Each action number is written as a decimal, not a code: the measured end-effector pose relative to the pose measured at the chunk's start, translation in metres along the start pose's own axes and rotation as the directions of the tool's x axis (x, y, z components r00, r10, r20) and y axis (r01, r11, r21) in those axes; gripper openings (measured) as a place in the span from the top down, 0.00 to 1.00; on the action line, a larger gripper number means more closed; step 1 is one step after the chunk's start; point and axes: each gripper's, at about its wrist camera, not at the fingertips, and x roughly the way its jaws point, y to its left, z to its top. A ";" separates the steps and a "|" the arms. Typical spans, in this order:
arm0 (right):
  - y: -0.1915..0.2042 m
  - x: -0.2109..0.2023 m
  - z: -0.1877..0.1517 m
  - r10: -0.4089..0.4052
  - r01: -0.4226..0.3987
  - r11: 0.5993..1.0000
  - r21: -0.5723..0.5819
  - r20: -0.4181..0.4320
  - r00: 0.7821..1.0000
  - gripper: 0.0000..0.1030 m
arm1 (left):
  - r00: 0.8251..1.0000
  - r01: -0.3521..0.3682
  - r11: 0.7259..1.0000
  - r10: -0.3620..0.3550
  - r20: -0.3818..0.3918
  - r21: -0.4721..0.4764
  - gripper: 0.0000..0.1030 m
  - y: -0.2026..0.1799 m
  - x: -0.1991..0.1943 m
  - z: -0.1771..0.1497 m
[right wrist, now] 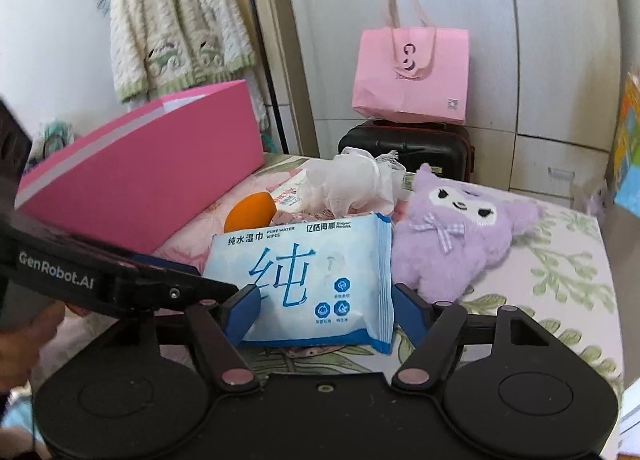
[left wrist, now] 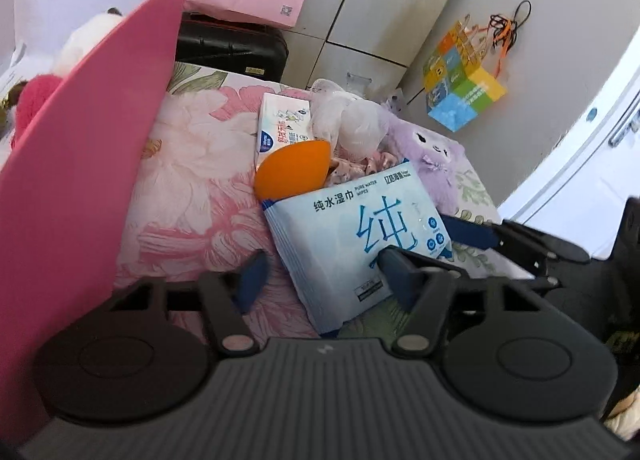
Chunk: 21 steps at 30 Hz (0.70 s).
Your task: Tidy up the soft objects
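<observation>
While the left wrist view looks down on a floral bedspread (left wrist: 188, 179), a pale blue wet-wipes pack (left wrist: 352, 244) lies at its middle. Beyond the pack sit an orange sponge (left wrist: 294, 169), a tissue packet (left wrist: 282, 125), a crumpled white cloth (left wrist: 352, 121) and a purple plush toy (left wrist: 428, 161). A pink box (left wrist: 80, 163) stands just beside the pack's far-left side (soft toys show inside it). The left gripper (left wrist: 324, 272) has its jaws apart: one pad lies over the pack's near corner, the other well clear of it.

From the right wrist view, the right gripper (right wrist: 322, 312) straddles the same pack (right wrist: 308, 280); its jaws stand apart at the pack's two side edges, whether pressing I cannot tell. The plush (right wrist: 456, 240) lies just beside the pack, the sponge (right wrist: 250, 209) and cloth (right wrist: 352, 183) behind it.
</observation>
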 end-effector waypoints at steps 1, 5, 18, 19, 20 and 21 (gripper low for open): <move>0.003 0.000 -0.001 0.002 -0.002 1.000 -0.013 0.002 1.000 0.31 | 1.000 0.000 1.000 0.000 0.001 0.003 0.55 -0.001 0.000 -0.001; 0.013 -0.001 -0.003 -0.009 0.010 0.999 -0.039 0.010 1.000 0.40 | 1.000 0.003 1.000 -0.003 0.012 0.013 0.62 -0.002 0.000 -0.003; 0.052 -0.022 -0.019 -0.185 0.190 0.979 -0.071 0.074 0.980 0.41 | 0.990 0.140 0.989 -0.141 -0.007 -0.039 0.64 0.015 -0.013 -0.009; 0.054 -0.024 -0.019 -0.191 0.196 0.978 -0.073 0.074 0.979 0.41 | 0.988 0.154 0.987 -0.155 -0.013 -0.041 0.64 0.016 -0.014 -0.009; 0.057 -0.027 -0.019 -0.200 0.205 0.976 -0.077 0.075 0.977 0.41 | 0.987 0.160 0.986 -0.161 -0.018 -0.039 0.64 0.015 -0.016 -0.010; 0.059 -0.030 -0.021 -0.206 0.211 0.974 -0.080 0.075 0.976 0.41 | 0.986 0.165 0.986 -0.165 -0.023 -0.035 0.64 0.014 -0.018 -0.012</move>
